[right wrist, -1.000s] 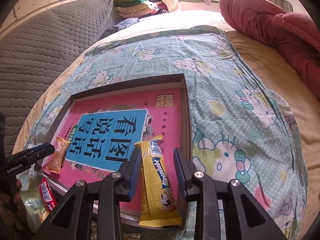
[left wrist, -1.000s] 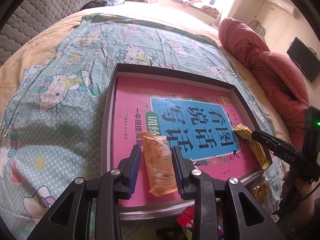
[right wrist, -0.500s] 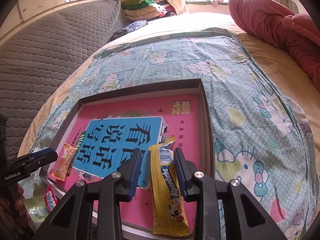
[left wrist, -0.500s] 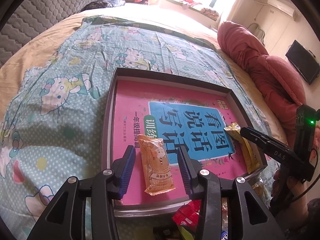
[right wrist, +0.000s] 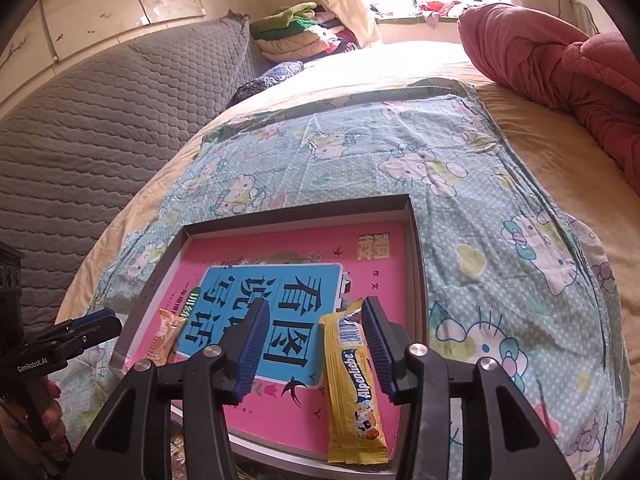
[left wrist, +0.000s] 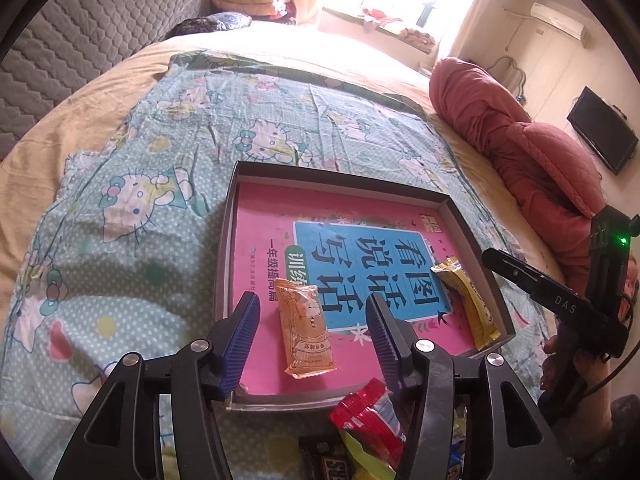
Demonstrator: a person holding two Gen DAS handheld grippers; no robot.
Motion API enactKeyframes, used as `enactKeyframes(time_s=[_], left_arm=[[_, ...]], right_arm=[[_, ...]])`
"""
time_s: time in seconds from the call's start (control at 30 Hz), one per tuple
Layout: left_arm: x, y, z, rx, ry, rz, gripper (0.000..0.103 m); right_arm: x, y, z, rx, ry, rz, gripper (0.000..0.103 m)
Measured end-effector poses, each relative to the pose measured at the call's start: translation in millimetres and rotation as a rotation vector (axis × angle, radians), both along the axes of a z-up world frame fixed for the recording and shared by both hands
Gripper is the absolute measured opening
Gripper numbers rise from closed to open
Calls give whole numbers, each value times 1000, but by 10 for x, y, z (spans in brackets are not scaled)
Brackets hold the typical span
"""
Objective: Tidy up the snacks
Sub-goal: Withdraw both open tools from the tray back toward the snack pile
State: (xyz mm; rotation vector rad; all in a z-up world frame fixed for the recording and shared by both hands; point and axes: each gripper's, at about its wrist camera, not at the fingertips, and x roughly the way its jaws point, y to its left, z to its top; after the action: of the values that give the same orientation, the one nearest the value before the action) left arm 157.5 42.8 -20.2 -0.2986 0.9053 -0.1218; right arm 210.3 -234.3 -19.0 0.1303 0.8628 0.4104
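While both pairs of jaws are opening, nothing is clamped in either. A shallow dark-walled tray [left wrist: 226,264] is seen lying on a cartoon-cat printed sheet [left wrist: 132,216] spread over the bed [right wrist: 552,128], close to the bed's near edge. A pink book [left wrist: 276,216] with a blue title panel is laid flat inside the tray.

An orange snack packet [left wrist: 307,326] is found on the book near the tray's near-left corner. It is framed by the left gripper [left wrist: 312,340], whose blue-padded jaws are held apart, with a gap on each side of the packet, so no pad is pressed on it.

A yellow candy bar [right wrist: 356,384] is laid lengthwise by the tray's right wall, its near end reaching the tray's near edge. The right gripper [right wrist: 316,354] is held over it with its jaws apart; the right pad is seen just beside or against the bar's far end, and contact cannot be told, while the left pad is well clear.

More wrappers, among them a red packet [left wrist: 370,412], are heaped just outside the tray's near edge. A rolled red quilt [right wrist: 560,64] is lying along the bed's far right side, and a grey quilted headboard [right wrist: 100,128] runs along the left.
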Motion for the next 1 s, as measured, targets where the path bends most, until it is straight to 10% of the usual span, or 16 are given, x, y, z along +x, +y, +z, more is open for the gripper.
enactKeyframes(time_s=[1.0], left_arm=[[-409,-177,254,57,-20,-19,61]], right_arm=[[-317,7,268,25,-31,40,60]])
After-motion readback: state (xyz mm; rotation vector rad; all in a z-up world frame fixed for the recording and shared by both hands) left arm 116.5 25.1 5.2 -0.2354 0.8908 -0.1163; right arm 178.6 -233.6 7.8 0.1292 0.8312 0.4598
